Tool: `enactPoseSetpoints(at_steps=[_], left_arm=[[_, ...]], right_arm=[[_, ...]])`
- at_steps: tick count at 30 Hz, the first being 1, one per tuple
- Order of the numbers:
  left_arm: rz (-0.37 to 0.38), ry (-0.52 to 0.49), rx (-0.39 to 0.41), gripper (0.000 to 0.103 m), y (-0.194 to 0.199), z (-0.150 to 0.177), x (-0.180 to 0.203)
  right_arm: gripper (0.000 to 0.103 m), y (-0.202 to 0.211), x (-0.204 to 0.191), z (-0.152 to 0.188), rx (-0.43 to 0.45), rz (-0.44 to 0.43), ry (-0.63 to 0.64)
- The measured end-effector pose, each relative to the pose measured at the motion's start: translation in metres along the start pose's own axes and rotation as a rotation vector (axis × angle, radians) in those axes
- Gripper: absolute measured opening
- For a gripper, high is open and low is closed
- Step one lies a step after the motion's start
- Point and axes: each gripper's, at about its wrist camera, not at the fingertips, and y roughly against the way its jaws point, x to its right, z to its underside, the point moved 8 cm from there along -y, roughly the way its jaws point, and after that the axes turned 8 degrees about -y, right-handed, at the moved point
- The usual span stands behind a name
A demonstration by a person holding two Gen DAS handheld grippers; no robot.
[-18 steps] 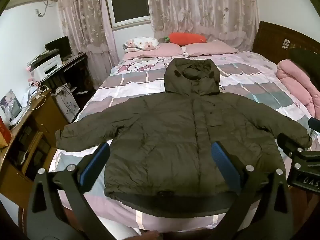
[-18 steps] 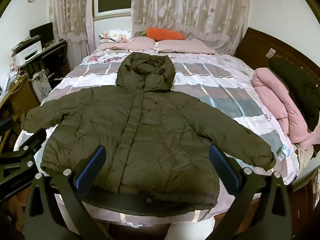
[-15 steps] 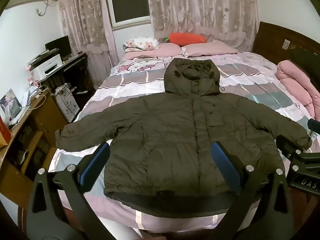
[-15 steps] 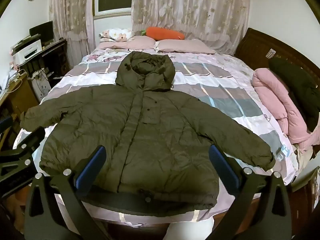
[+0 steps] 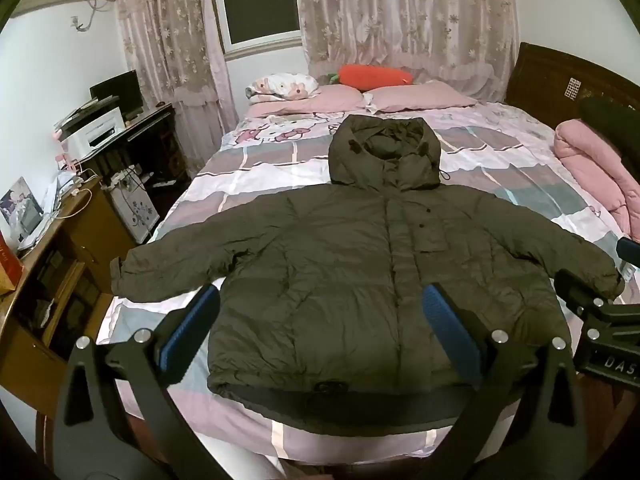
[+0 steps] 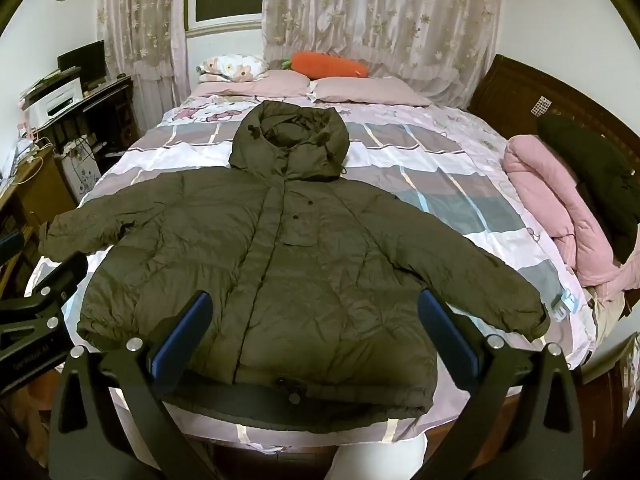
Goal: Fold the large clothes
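Note:
A large olive-green hooded puffer jacket [image 5: 360, 272] lies flat and face up on the bed, sleeves spread to both sides, hood toward the pillows; it also shows in the right wrist view [image 6: 280, 264]. My left gripper [image 5: 320, 312] is open and empty, held above the jacket's hem. My right gripper [image 6: 312, 320] is open and empty, also above the hem. The right gripper's body shows at the right edge of the left wrist view [image 5: 596, 320]. The left gripper's body shows at the left edge of the right wrist view [image 6: 36, 312].
The bed [image 5: 256, 176] has a pink and grey patchwork cover. Pillows [image 5: 416, 96] and an orange carrot cushion [image 5: 372, 76] lie at its head. A rolled pink quilt [image 6: 552, 208] lies on the right side. A wooden desk [image 5: 52, 248] and printer [image 5: 96, 132] stand left.
Both grippers have drifted slightly; the view of the jacket has barely shifted. The jacket has not moved.

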Motion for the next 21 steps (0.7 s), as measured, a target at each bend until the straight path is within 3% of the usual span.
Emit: enactPoseSetpoints(at_steps=[15,19,21], left_arm=[[-0.005,0.001,-0.014,0.101,-0.010,0.010,0.001],[0.040,0.007,0.000,0.101,-0.010,0.010,0.006],[0.011,-0.003,0.005,0.101,-0.008,0.009,0.003]], right_arm=[[0.102,0.000,0.001,0.000,-0.005,-0.003,-0.002],[0.102,-0.003,0.000,0.003,-0.003,-0.004,-0.002],[0.102,-0.003,0.000,0.003,-0.004,-0.004,-0.002]])
